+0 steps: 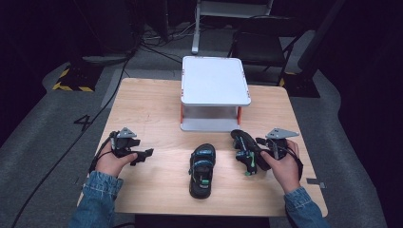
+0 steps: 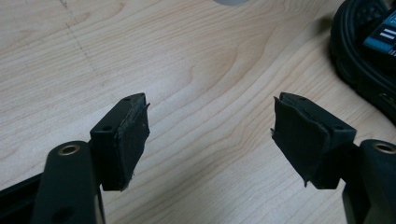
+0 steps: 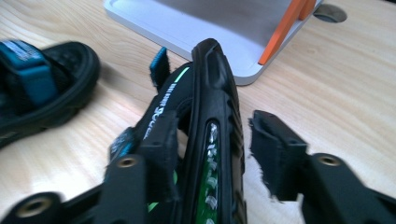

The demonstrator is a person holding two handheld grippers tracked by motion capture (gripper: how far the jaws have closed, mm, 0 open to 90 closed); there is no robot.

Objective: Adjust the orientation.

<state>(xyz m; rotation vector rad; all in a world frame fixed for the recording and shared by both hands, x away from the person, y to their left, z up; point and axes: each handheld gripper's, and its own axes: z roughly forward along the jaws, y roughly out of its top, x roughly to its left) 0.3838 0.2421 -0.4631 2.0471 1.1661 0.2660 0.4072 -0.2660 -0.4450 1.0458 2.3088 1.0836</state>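
Right gripper (image 3: 210,154) straddles the tilted sandal (image 3: 212,135) near the white stand (image 1: 215,97) — one pad clear, grip unsecured; slippage is judged likely. Left gripper (image 2: 210,135) is seen open, empty.

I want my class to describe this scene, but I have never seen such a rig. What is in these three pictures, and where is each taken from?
A person sits at a wooden table with a hand-held gripper in each hand; there is no robot arm. The high view looks down from above. The other two views come from cameras riding on the grippers, looking along their black fingers. On the table stand a small white shelf and two black-and-blue sandals. One sandal lies flat in the middle. The right gripper has the other sandal on edge between its fingers; one finger touches it, the other stands just apart. The left gripper is open and holds nothing.
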